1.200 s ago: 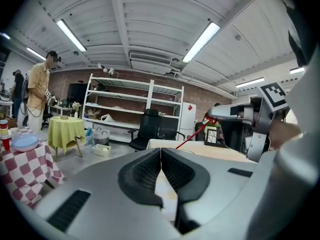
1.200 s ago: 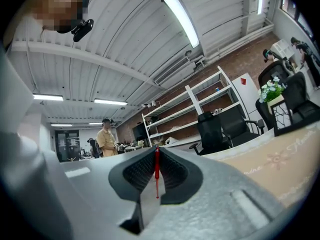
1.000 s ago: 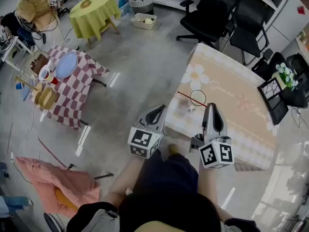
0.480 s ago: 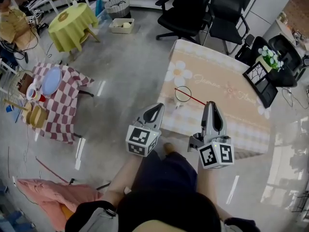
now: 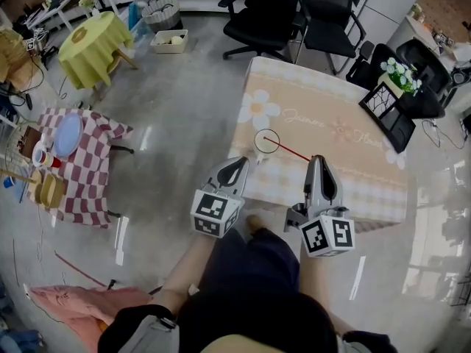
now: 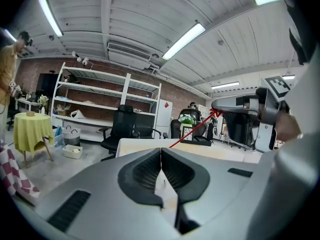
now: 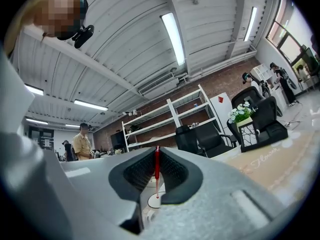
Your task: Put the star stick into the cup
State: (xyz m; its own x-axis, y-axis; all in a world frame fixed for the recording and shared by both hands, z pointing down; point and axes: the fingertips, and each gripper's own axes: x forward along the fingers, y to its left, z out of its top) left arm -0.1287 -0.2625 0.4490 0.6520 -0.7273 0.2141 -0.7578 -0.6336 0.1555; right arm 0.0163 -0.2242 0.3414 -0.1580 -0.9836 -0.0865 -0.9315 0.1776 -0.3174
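Star stick (image 5: 293, 153) clamped, tip at cup (image 5: 266, 141)
Your right gripper (image 5: 316, 162) pinched the red star stick between its jaws, with the far end at the cup's rim, ten o'clock from that gripper on the table (image 5: 346, 186) — your left gripper (image 5: 239, 165) had its jaws together, empty.
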